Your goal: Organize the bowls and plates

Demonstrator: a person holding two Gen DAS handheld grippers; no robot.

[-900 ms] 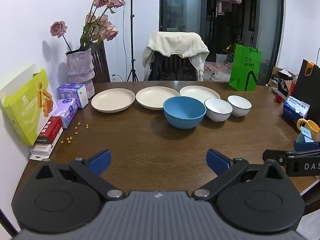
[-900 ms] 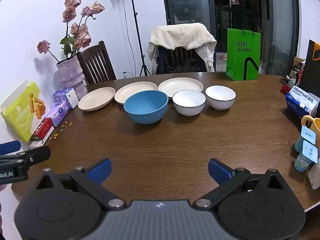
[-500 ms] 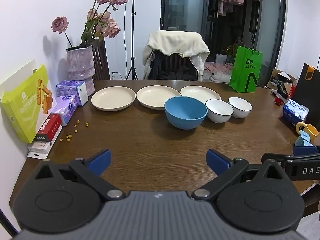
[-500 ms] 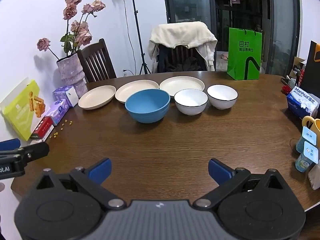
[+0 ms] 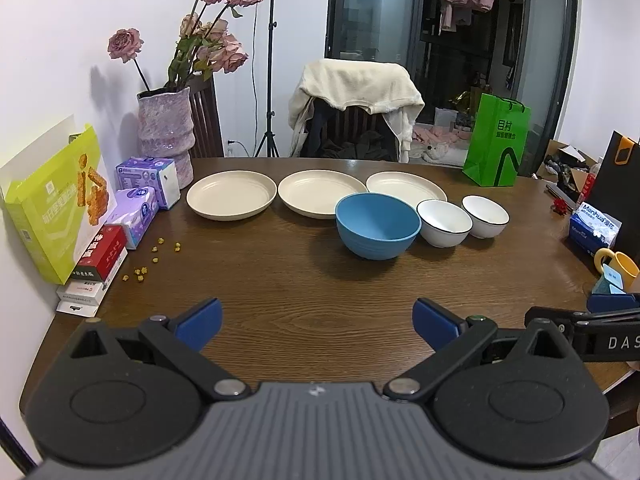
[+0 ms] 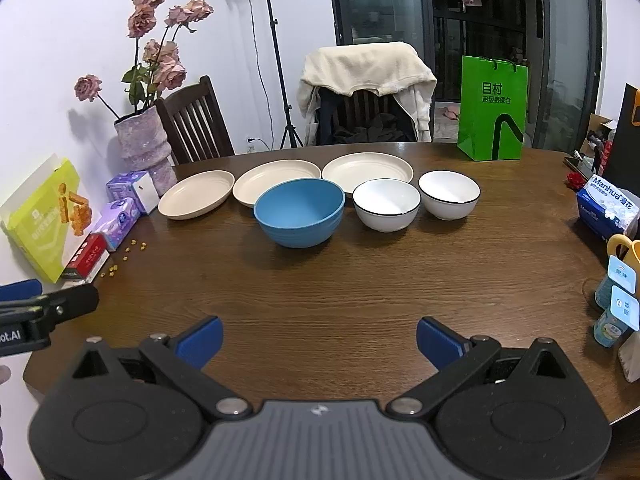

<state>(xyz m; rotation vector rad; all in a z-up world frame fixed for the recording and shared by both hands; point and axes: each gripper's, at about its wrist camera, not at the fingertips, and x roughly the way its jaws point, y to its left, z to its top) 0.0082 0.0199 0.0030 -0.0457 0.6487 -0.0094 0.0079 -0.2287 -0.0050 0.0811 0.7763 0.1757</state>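
Three cream plates stand in a row at the back of the brown table: left plate (image 5: 231, 195), middle plate (image 5: 322, 193), right plate (image 5: 404, 186). In front of them sit a blue bowl (image 5: 377, 225) and two white bowls with dark rims (image 5: 444, 222) (image 5: 485, 210). The same things show in the right wrist view: blue bowl (image 6: 299, 211), white bowls (image 6: 386, 204) (image 6: 449, 194), plates (image 6: 196, 194) (image 6: 276, 181) (image 6: 367, 168). My left gripper (image 5: 318, 320) is open and empty over the near table edge. My right gripper (image 6: 319, 340) is open and empty, also near the front edge.
A pink vase with dried roses (image 5: 166, 130), tissue packs (image 5: 148, 180) and a yellow-green box (image 5: 56, 200) line the left side. A green paper bag (image 5: 497, 140) stands at the back right. A tissue box (image 6: 608, 206), a yellow mug (image 6: 626, 246) and small bottles (image 6: 614, 312) stand at the right edge.
Both grippers have drifted slightly; the views shift a little. Nothing on the table has moved, and both stay open.
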